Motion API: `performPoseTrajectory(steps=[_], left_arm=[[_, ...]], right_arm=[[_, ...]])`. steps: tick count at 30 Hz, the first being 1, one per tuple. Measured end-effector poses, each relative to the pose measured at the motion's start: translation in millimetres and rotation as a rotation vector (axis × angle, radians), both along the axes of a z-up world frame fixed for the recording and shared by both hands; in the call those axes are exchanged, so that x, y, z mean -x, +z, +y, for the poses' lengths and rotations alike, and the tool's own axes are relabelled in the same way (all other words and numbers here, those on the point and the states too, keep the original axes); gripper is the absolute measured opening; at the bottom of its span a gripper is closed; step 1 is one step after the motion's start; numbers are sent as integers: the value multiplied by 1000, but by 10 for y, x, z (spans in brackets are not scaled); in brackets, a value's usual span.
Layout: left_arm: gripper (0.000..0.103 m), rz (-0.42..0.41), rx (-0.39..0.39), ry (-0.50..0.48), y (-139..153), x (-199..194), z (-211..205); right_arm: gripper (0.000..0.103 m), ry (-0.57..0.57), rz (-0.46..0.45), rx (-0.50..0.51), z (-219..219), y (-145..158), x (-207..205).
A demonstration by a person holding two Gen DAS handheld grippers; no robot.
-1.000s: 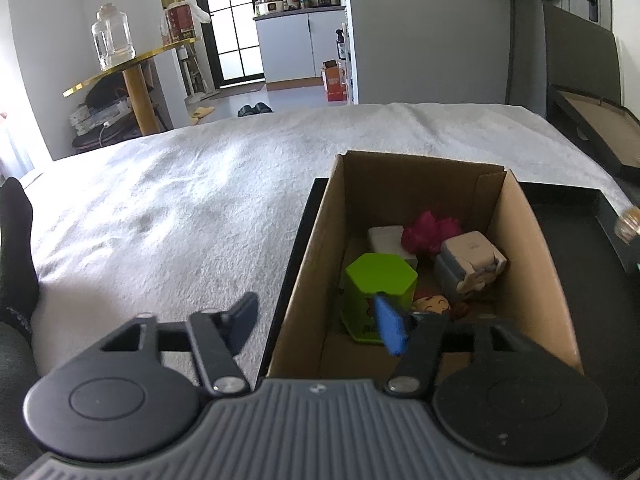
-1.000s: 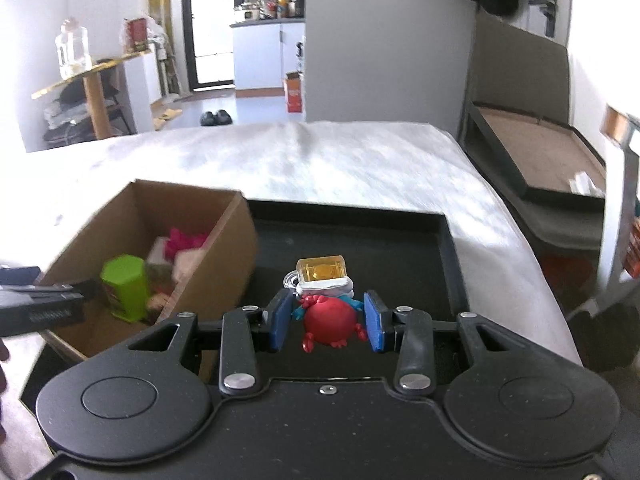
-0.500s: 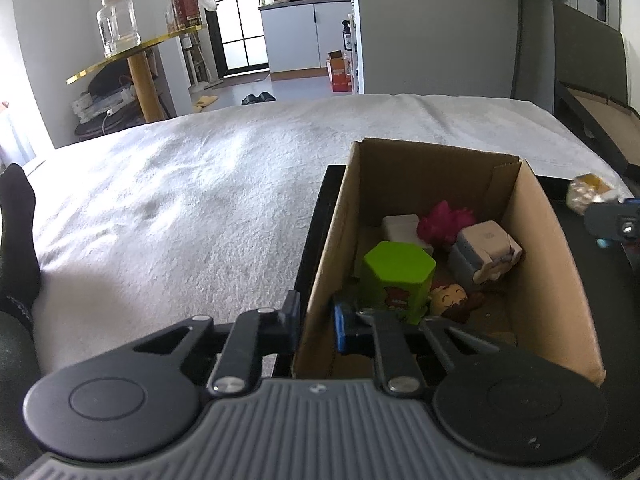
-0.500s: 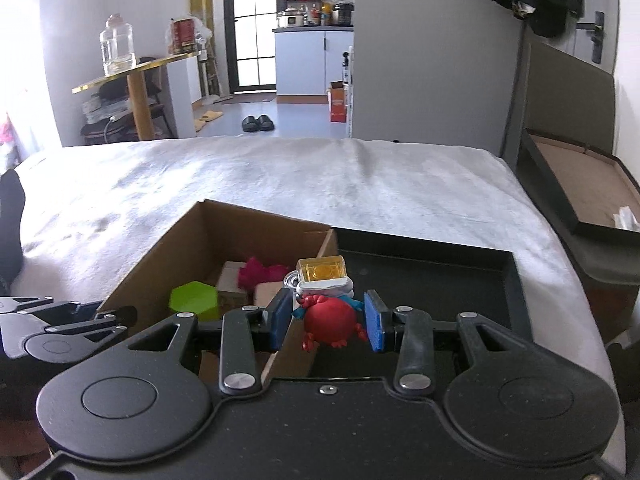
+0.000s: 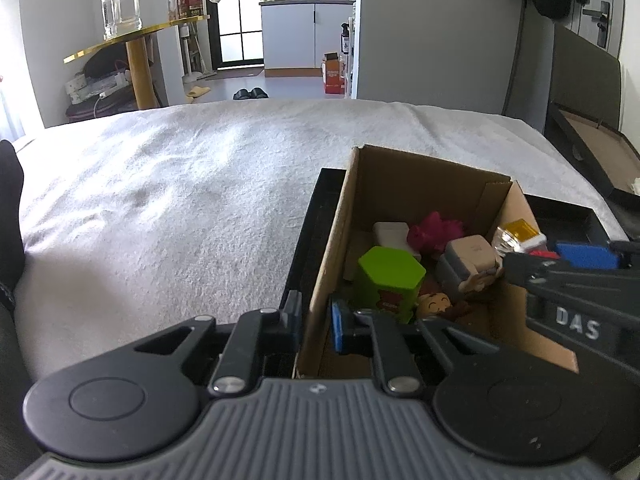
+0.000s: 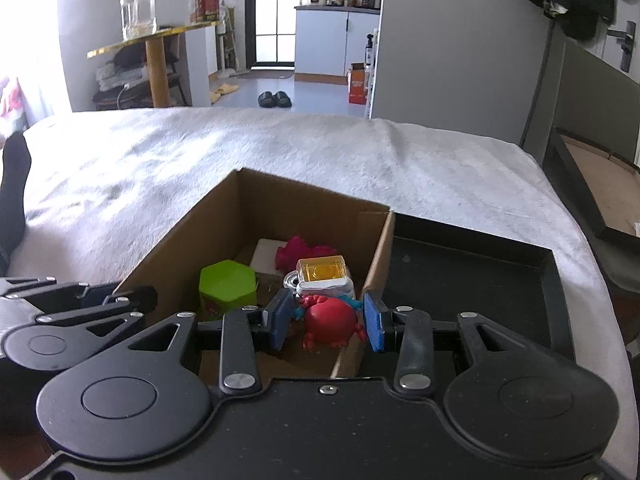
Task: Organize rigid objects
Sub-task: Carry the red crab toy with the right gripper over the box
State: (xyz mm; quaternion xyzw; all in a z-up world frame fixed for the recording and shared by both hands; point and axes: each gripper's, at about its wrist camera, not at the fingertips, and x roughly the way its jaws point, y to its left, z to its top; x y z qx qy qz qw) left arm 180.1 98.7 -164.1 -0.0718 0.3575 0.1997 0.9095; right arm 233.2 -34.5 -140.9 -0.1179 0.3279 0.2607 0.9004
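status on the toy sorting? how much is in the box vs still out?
Done: the cardboard box already holds a green hexagonal container, a pink toy, a white block, a grey cube and a small face figure.
In hand: the right gripper holds a red figure toy above the box; the left gripper clamps the box's near wall.
Left: release it. The black tray shows nothing else.

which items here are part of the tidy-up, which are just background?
Job: box, red toy in right tongs, left tongs clamped on box wall, green hexagon, tray.
Background: glass jar, slippers, bedspread.
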Motion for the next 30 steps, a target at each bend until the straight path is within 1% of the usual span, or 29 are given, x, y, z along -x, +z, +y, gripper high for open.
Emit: performPoseTrajectory(steps=[3, 9, 13, 17, 20, 21, 24, 30], left_arm=[[14, 0, 5, 1, -1, 6, 15], [14, 0, 19, 3, 0, 19, 32], [15, 0, 29, 6, -3, 23, 48], [15, 0, 34, 5, 6, 30, 49], [15, 1, 40, 7, 1, 25, 66], [15, 1, 45, 7, 4, 22, 72], [15, 3, 47, 6, 12, 25, 78], [15, 22, 24, -1, 10, 13, 51]], right_arm=[[38, 8, -25, 20, 61, -9, 9], [38, 43, -42, 44, 187, -25, 51], [38, 82, -33, 84, 268, -97, 75], [38, 87, -14, 147, 303, -223, 38], [38, 89, -35, 167, 322, -228, 54], [40, 85, -44, 172, 324, -223, 59], [41, 83, -47, 167, 297, -198, 70], [42, 96, -69, 145, 216, -115, 135]])
